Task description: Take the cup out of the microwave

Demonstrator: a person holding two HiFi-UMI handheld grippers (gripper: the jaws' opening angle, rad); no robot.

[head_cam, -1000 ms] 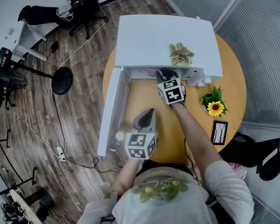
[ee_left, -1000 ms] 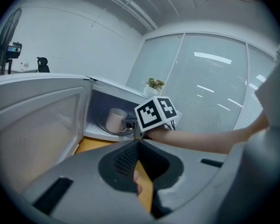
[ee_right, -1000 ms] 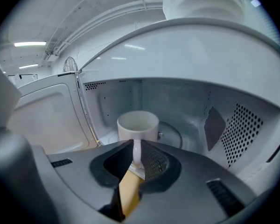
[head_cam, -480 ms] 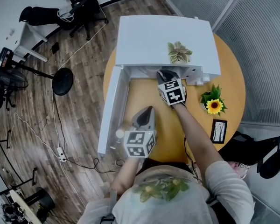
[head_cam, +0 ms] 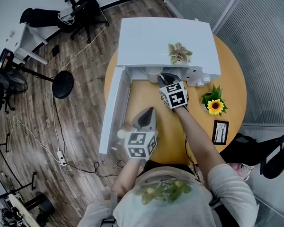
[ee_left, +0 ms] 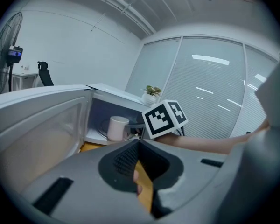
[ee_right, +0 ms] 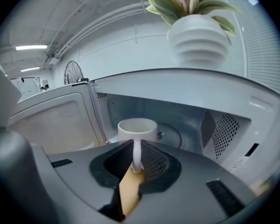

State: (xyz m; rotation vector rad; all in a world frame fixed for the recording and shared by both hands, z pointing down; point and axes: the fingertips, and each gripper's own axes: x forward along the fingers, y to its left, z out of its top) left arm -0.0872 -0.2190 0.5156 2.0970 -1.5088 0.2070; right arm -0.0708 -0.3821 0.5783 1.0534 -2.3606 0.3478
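A white microwave (head_cam: 151, 37) stands on the round wooden table (head_cam: 146, 96) with its door (head_cam: 114, 112) swung open to the left. The white cup (ee_right: 136, 129) is at the mouth of the cavity. My right gripper (ee_right: 136, 146) is shut on the cup's handle, which shows pinched between the pads. In the head view the cup (head_cam: 153, 73) peeks out just left of the right gripper (head_cam: 163, 77). My left gripper (head_cam: 149, 113) hovers over the table in front of the door, shut and empty. The left gripper view shows the cup (ee_left: 117, 128) beyond its own closed tips (ee_left: 137, 143).
A small potted plant (head_cam: 180, 53) sits on the microwave's top, just above the opening. A sunflower pot (head_cam: 215, 105) and a picture frame (head_cam: 221, 132) stand at the table's right. The glass turntable (ee_right: 175, 135) lies behind the cup. A floor fan (head_cam: 61, 82) stands left of the table.
My right gripper has drawn back slightly from the microwave with the cup, whose rim now shows at the opening in the head view. The left gripper has stayed put.
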